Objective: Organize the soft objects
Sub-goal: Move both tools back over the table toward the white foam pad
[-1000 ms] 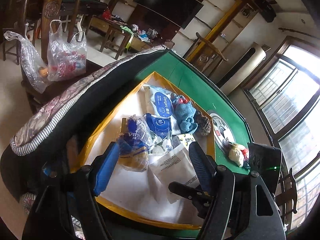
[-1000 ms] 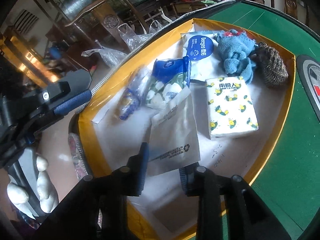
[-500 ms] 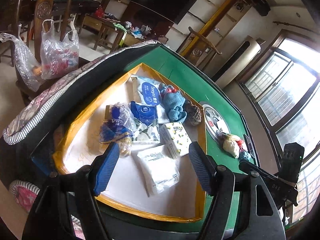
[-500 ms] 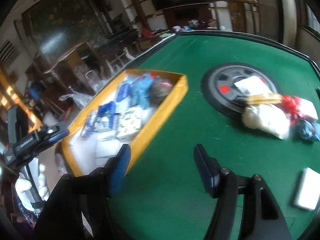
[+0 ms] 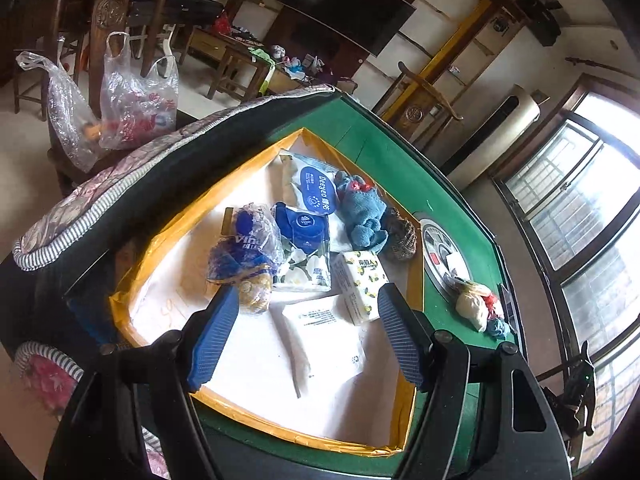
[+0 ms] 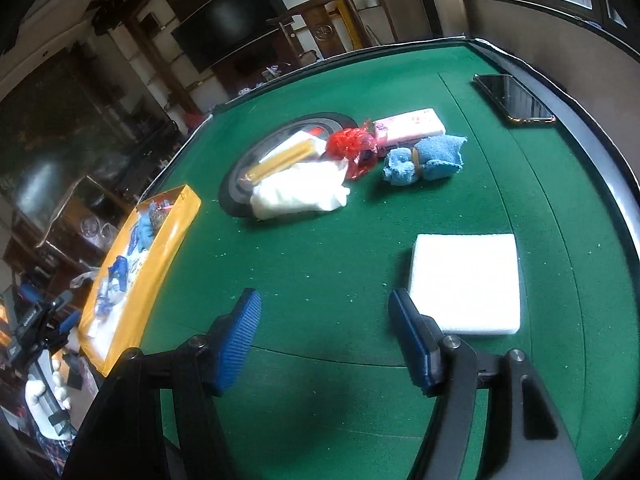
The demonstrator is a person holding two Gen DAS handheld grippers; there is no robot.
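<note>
A yellow-rimmed tray (image 5: 168, 232) on the green table holds a white paper pouch (image 5: 324, 332), a lemon-print tissue pack (image 5: 360, 280), wipes packs (image 5: 316, 188), a blue cloth (image 5: 364, 212) and a bagged blue item (image 5: 244, 252). My left gripper (image 5: 304, 336) is open and empty above the tray's near end. My right gripper (image 6: 324, 340) is open and empty over the felt. Ahead of it lie a white foam pad (image 6: 466, 282), a blue cloth (image 6: 424, 158), a white cloth (image 6: 300, 192), a red wrapper (image 6: 354, 144) and a pink pack (image 6: 408, 126).
A phone (image 6: 514, 98) lies near the far right edge. A round black centre disc (image 6: 236, 192) sits under the cloth pile. The tray shows at the left in the right wrist view (image 6: 160, 260). Plastic bags (image 5: 136, 108) and chairs stand beyond the table.
The right gripper let go of the white pouch in the tray, opened, and swung right to the felt near the foam pad. The left gripper pulled back slightly above the tray.
</note>
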